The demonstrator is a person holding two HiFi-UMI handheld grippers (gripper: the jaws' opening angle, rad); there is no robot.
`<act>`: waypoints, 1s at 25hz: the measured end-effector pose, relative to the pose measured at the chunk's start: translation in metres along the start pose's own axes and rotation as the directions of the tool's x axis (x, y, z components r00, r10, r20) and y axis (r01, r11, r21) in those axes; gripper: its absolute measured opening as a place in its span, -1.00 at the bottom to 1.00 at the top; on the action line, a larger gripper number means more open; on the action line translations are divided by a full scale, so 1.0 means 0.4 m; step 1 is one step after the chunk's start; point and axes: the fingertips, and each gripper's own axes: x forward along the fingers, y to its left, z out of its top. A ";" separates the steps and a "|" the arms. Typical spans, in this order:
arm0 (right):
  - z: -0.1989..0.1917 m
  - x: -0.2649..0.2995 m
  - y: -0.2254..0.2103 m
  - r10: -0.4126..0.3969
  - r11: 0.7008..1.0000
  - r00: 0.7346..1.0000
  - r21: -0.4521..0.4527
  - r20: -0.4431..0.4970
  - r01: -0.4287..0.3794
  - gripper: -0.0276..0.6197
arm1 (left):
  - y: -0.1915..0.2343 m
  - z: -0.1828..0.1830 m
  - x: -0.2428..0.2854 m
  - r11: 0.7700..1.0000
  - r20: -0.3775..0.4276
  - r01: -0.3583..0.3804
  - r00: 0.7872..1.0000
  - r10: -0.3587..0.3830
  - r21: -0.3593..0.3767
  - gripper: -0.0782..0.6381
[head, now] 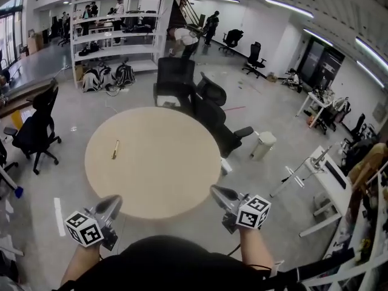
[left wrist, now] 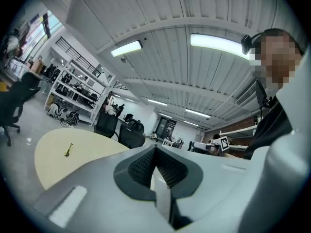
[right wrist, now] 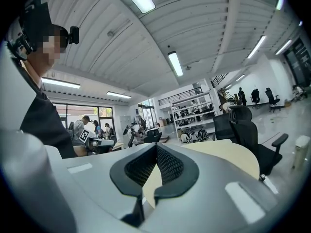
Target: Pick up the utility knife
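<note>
Down at the near rim, the left gripper hovers with its fingers pressed together, empty. The right gripper matches it, fingers closed on nothing. Farther out, left of centre, the utility knife lies alone on the round tabletop. Black chairs stand beyond the far edge.

Head view: from above the person, facing forward and steeply down. The round table lies well below at centre, with the left gripper close at 7 o'clock and the right gripper close at 5 o'clock.
Left gripper view: low and level along its own jaws, table at 9 o'clock, shelving far off at 10 o'clock.
Right gripper view: low and level along its own jaws, table at 3 o'clock, shelving at 1 o'clock.
Shared: all three show the table and shelving. The head and left gripper views both show the utility knife. Each gripper view catches the other gripper's marker cube.
</note>
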 end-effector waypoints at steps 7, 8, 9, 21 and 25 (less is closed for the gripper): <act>-0.011 0.192 -0.046 -0.048 0.999 0.999 0.023 -0.012 0.048 -0.87 | 0.212 0.053 0.035 1.000 -0.030 0.008 1.000 -0.008 -0.020 -0.80; -0.014 0.210 -0.051 -0.049 0.998 0.999 0.027 -0.018 0.050 -0.87 | 0.227 0.058 0.042 1.000 -0.037 0.004 0.999 -0.005 -0.025 -0.80; -0.014 0.223 -0.053 -0.052 0.998 0.998 0.029 -0.024 0.053 -0.87 | 0.239 0.061 0.050 1.000 -0.043 0.005 0.999 -0.006 -0.031 -0.80; -0.003 0.334 -0.293 0.016 0.998 0.999 0.065 -0.040 -0.013 -0.87 | 0.324 0.066 0.277 0.999 -0.075 -0.033 0.997 0.032 -0.015 -0.80; 0.044 0.394 -0.459 0.097 0.994 0.994 0.054 -0.059 -0.094 -0.87 | 0.327 0.084 0.413 0.995 -0.051 -0.101 0.994 0.100 -0.011 -0.80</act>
